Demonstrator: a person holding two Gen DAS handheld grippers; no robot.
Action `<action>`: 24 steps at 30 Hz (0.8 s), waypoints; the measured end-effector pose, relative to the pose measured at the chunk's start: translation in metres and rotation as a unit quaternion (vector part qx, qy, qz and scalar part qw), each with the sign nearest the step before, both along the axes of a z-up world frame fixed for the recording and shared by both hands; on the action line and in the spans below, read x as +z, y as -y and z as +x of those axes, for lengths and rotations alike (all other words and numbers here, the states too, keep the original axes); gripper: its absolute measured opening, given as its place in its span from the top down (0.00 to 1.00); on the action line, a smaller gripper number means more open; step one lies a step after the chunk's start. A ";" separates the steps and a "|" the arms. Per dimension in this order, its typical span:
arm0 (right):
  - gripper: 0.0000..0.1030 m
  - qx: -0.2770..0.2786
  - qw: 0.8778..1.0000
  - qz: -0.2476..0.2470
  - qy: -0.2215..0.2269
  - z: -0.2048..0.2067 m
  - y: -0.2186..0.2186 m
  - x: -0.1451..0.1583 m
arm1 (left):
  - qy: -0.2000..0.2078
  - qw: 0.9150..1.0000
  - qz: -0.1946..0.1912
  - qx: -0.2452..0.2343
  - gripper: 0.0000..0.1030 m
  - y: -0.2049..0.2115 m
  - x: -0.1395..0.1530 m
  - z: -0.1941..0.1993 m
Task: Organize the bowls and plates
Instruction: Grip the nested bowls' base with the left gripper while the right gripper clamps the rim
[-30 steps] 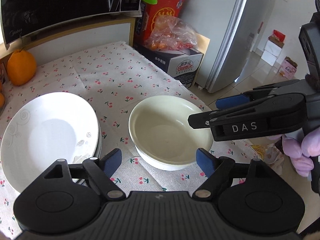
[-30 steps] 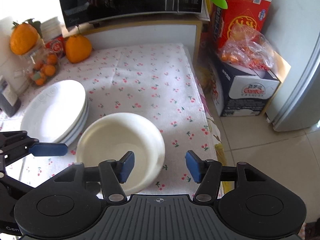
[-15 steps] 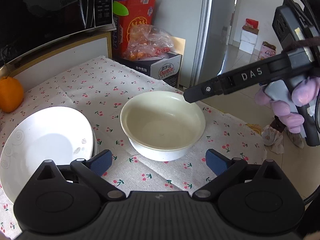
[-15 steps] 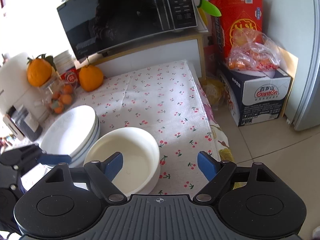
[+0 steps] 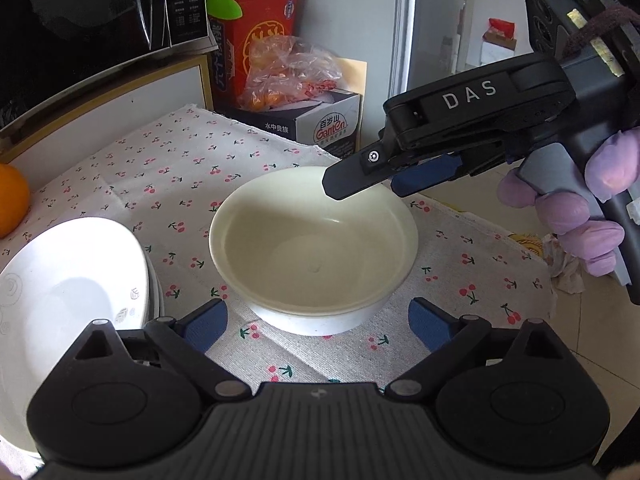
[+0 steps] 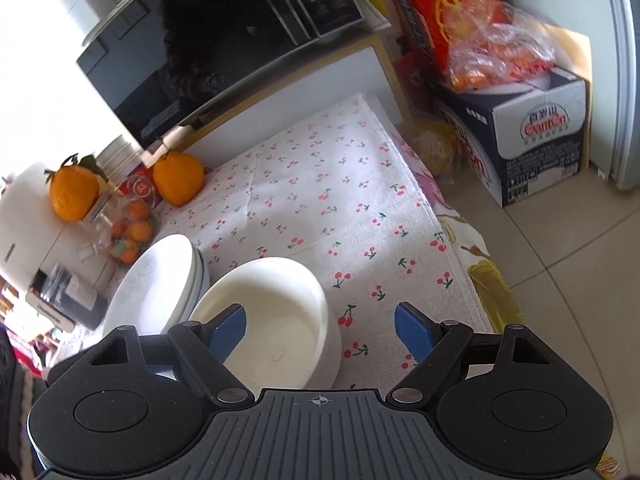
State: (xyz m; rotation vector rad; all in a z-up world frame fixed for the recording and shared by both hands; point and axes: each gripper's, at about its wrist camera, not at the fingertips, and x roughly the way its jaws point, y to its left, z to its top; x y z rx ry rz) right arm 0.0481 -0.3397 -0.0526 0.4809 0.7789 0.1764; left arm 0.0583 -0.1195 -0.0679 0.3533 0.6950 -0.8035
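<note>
bowl (image 5: 314, 248) sits on the cloth (image 5: 160, 168), just beside the plates (image 5: 64, 300). left gripper (image 5: 318, 322) is wide open and empty, low before it. right gripper (image 6: 320, 322) is also open, empty, above the far rim, probably to lift it.

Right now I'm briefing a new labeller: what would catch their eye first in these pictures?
The cream bowl sits mid-cloth between both open grippers, the right gripper hovering over its far rim and the left gripper at its near side. A stack of white plates lies just left of it, with oranges behind.
</note>
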 end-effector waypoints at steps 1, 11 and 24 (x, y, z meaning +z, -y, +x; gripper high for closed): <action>0.19 -0.004 1.000 0.004 -0.004 0.001 0.001 -0.001 | 0.001 1.000 0.001 0.000 0.08 0.001 0.000 0.000; 0.45 -0.025 0.999 0.034 -0.030 0.007 0.006 -0.011 | -0.003 1.000 -0.001 0.004 0.14 0.004 -0.002 0.006; 0.83 -0.014 0.998 0.036 -0.047 0.010 0.000 -0.015 | -0.007 1.000 0.002 0.005 0.15 0.007 -0.001 0.007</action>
